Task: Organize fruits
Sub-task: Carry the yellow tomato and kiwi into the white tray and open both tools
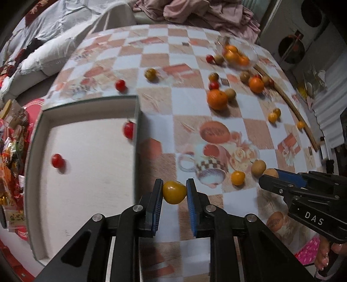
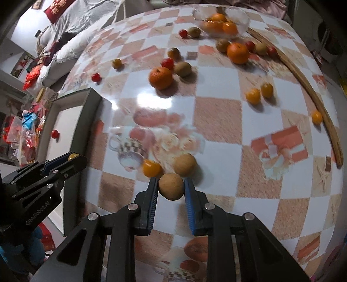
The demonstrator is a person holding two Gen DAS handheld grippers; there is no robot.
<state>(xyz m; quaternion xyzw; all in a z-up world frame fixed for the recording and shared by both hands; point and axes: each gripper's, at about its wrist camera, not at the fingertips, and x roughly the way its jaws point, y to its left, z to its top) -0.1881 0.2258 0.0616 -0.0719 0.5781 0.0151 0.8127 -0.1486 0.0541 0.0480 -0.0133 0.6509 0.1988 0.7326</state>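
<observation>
My left gripper (image 1: 174, 192) is shut on a small yellow tomato (image 1: 174, 192), just right of a white tray (image 1: 86, 173) that holds two red cherry tomatoes (image 1: 57, 160). In the right wrist view my right gripper (image 2: 171, 188) is shut on a round tan fruit (image 2: 171, 186), a little above the checked tablecloth. Another tan fruit (image 2: 185, 164) and a yellow tomato (image 2: 151, 168) lie just beyond it. The left gripper (image 2: 72, 159) shows at the left edge of that view, and the right gripper (image 1: 271, 176) at the right of the left wrist view.
Oranges (image 2: 161, 77), red and yellow tomatoes (image 2: 252, 95) and brown fruits (image 2: 183, 68) are scattered over the table. A glass bowl (image 2: 244, 20) with oranges stands at the far side. A long wooden stick (image 2: 303, 80) lies along the right edge. Bedding and clutter surround the table.
</observation>
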